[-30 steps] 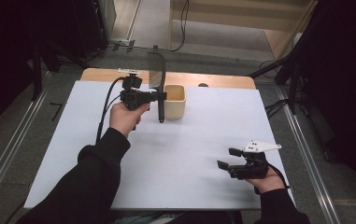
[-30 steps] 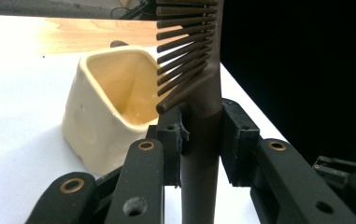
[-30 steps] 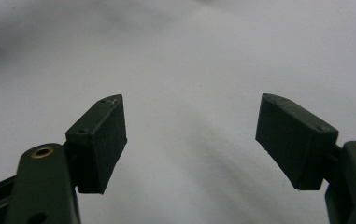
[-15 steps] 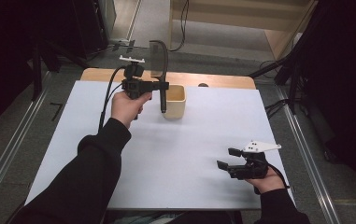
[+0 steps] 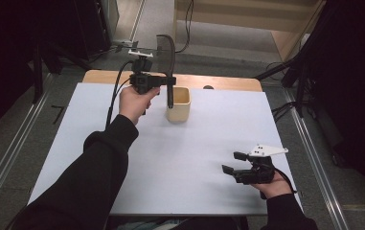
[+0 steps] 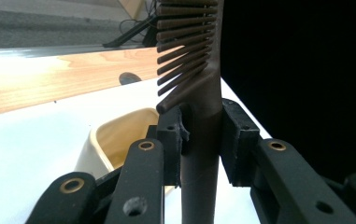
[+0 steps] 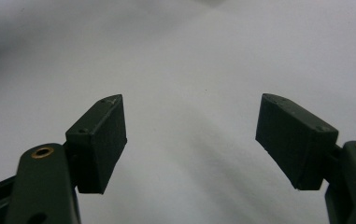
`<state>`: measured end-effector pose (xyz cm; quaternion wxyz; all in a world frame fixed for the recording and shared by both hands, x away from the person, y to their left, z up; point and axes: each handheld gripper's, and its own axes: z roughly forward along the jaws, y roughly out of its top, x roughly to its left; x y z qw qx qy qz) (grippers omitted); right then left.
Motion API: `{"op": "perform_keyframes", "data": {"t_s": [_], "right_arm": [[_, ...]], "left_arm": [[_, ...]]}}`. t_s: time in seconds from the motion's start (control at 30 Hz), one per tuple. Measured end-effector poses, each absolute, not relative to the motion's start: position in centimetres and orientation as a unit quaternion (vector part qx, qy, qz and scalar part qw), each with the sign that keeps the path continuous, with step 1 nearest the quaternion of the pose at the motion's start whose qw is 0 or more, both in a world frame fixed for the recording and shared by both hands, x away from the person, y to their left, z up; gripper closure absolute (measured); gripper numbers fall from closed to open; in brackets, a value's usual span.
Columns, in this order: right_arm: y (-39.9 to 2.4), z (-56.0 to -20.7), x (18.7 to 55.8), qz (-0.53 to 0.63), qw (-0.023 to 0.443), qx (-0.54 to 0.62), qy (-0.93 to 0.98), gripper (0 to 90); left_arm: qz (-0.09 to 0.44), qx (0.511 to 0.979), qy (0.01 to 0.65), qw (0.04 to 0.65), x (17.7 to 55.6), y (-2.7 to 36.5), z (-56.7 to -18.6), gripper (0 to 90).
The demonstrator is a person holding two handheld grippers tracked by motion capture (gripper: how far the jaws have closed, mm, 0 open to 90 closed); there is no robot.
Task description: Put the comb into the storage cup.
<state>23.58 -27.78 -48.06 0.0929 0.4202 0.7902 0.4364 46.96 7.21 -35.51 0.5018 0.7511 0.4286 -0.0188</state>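
Left gripper [image 5: 166,82] has lifted and drifted toward the far edge since a second ago, clamped on the dark slotted spatula [image 5: 167,57] by its handle, so the handle's lower end now hangs at the rim of the cream cup [image 5: 179,104] rather than beside it. You look close to dropping it in (handle first, head up). Your right gripper [image 5: 235,163] rests near the white table [image 5: 74,143] edge, jaws apart and empty.

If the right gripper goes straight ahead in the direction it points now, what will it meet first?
Probably nothing soon. The right gripper, jaws open and empty, points left across the bare white table. Its own view shows white surface ahead. Farther on, the left sleeve may cross that line; depth is unclear.
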Motion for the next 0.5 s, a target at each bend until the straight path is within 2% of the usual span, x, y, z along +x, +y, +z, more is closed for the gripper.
{"op": "perform_keyframes", "data": {"t_s": [0.5], "right_arm": [[-27.7,-48.0,23.6,0.437,0.091,0.42,0.79,22.8]], "left_arm": [[-0.003,0.74,0.437,0.511,48.8,7.1,-35.8,72.4]]}}
